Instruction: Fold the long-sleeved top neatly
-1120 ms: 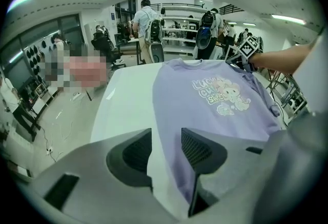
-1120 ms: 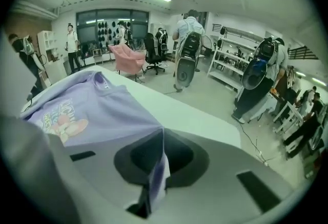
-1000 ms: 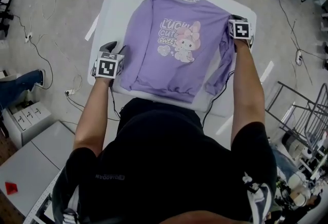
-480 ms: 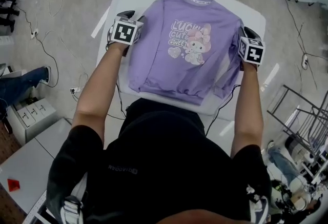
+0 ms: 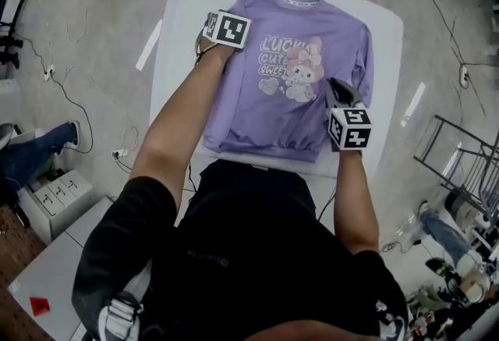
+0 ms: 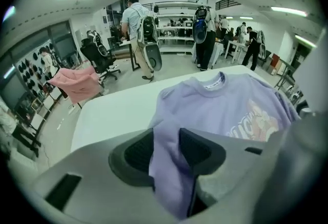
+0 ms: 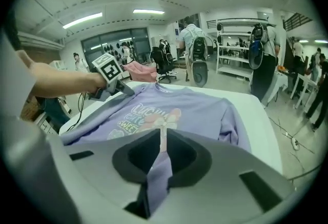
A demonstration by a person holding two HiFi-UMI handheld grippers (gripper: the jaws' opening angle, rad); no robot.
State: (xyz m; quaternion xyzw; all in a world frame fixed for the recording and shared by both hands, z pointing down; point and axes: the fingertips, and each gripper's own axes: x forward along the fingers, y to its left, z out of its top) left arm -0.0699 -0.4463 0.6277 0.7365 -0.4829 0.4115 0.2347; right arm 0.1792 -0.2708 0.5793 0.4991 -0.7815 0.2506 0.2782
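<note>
- The table (image 5: 176,19) carries the top (image 5: 269,117), which lies face up with its collar at the far end and its hem at the near edge.
- The left gripper (image 6: 166,152) is clenched on a thick fold of the top's left side and holds it over the chest, near the collar.
- Judged risk: that bunch is bulky, so it could work out of the jaws partway. The flap would then drop crooked and leave a slanted edge instead of a straight fold line.
- Another risk on this side: a pull that runs too far across could drag the whole top over the smooth table and skew it towards the right edge.
- The right gripper (image 7: 161,159) has just been closing, and a narrow strip of the top's purple cloth sits pinched between its jaws, low on the right side. Which edge that strip is I cannot tell.
- Judged risk: so thin a bite can slide free when lifted, or pick up only one layer and wrinkle the layer beneath.
- The right sleeve (image 5: 363,51) lies loose along the top's far right. If it is folded in unsmoothed, it may bunch up inside the fold.
</note>
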